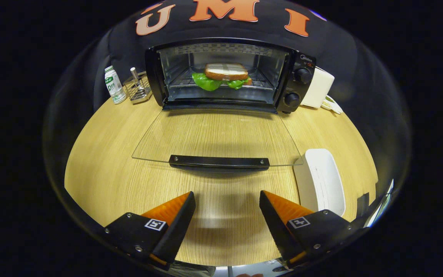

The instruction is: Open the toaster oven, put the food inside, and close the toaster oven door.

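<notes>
Gripper (227, 215) wide open, empty, before lowered glass door (217, 140); white tray (321, 181) alongside

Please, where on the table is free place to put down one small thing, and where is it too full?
Bare wood lies left of the open glass door, between it and the table edge, and between the door handle and the open, empty gripper. The white tray fills the right side. Beside the toaster oven, the bottle and wire rack crowd the left.

A wooden table (106, 169) carries toaster oven (229, 75), white tray (321, 181), bottle (114, 85), wire rack (137, 90).
</notes>
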`<state>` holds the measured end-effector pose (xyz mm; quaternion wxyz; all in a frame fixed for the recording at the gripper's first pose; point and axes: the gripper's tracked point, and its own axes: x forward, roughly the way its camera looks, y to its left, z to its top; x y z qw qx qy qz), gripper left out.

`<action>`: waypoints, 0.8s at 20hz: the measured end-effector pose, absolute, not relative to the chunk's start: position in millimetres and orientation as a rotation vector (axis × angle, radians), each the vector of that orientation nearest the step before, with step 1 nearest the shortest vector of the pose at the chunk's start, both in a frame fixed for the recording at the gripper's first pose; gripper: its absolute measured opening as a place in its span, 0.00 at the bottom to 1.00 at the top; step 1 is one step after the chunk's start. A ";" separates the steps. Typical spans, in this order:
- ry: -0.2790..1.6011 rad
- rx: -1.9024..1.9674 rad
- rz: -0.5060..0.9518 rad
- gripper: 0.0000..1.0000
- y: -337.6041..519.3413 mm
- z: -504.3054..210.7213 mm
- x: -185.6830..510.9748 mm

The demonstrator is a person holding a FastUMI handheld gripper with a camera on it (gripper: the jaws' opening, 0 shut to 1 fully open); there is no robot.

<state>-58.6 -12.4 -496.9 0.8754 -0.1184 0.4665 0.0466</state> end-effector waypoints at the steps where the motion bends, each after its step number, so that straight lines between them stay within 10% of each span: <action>1: 0.978 -0.258 0.099 0.99 -10.6 -499.8 -55.0; 16: 0.877 -0.203 0.038 1.00 0.2 -486.4 -21.8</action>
